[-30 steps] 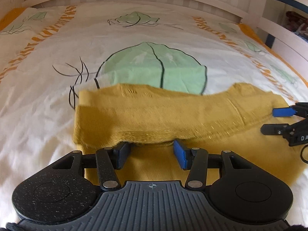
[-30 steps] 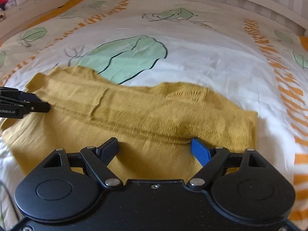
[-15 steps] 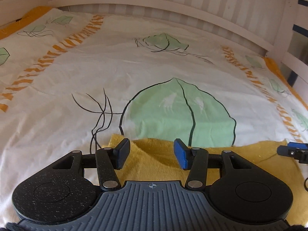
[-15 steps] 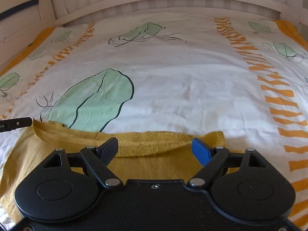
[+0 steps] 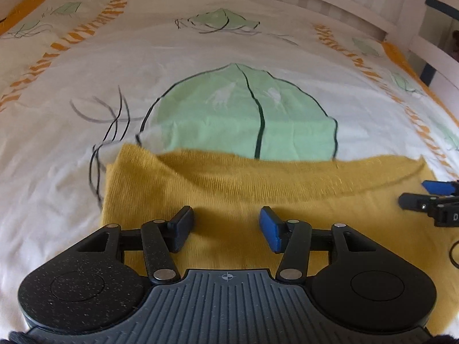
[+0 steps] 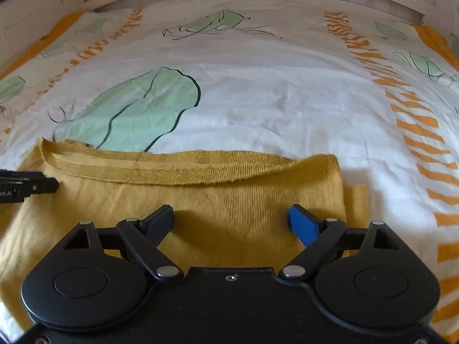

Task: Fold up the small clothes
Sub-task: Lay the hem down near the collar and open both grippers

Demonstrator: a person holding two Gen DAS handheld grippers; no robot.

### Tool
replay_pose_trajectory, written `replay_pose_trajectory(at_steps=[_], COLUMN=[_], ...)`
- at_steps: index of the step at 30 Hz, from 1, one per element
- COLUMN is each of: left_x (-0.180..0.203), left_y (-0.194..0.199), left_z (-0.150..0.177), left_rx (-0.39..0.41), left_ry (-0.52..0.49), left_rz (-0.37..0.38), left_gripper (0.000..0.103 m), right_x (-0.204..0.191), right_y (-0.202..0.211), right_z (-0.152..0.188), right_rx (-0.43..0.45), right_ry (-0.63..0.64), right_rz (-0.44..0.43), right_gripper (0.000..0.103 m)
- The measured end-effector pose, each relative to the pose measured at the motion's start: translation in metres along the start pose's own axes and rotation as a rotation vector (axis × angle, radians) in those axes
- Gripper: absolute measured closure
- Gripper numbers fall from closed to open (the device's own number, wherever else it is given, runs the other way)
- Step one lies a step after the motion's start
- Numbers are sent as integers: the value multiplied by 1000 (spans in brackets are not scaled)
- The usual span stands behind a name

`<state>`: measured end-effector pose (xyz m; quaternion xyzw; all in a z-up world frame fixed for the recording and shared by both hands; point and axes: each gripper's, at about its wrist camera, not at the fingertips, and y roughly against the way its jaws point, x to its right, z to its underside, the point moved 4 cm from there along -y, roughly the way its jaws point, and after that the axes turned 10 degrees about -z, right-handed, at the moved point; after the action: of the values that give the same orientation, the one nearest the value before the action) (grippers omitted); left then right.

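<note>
We see a mustard-yellow knit garment [image 5: 258,183] lying folded on the bed [image 5: 200,57], whose white cover carries green leaf prints and orange stripes. The garment sits at the near edge of the bed cover, with its upper layer doubled over and a ribbed hem running across it, just near of the large green leaf. Our left tool [image 5: 226,226] hovers over the left part of the garment, its jaws partly apart and opening, with nothing pinched between the pads. Our right tool [image 6: 231,220] hovers over the right part, jaws wide and opening too, and the cloth beneath is not gripped. Each tool's tips show at the side of the other's view.
</note>
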<state>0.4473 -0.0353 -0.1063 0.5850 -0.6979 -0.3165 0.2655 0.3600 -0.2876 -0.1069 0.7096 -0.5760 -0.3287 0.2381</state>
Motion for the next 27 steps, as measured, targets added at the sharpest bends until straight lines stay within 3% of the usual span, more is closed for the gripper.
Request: replay_pose_trajectory(at_steps=[8, 14, 18, 20, 27], left_x=[-2, -1, -6, -12, -50], left_y=[-27, -24, -5, 9, 65], left_z=[-25, -26, -19, -13, 20], left_rx=[-2, -19, -35, -37, -81], left_ry=[59, 59, 79, 97, 176], left_rz=[-25, -34, -14, -4, -20], left_gripper=[52, 50, 47, 31, 24], right_x=[14, 14, 12, 8, -17], right_y=[-28, -32, -21, -12, 25], right_z=[-21, -23, -23, -21, -2], right_rx=[1, -2, 21, 42, 95], right_ry=[-53, -57, -65, -73, -89], right_rz=[33, 42, 31, 19, -31], right_gripper=[6, 4, 5, 4, 0])
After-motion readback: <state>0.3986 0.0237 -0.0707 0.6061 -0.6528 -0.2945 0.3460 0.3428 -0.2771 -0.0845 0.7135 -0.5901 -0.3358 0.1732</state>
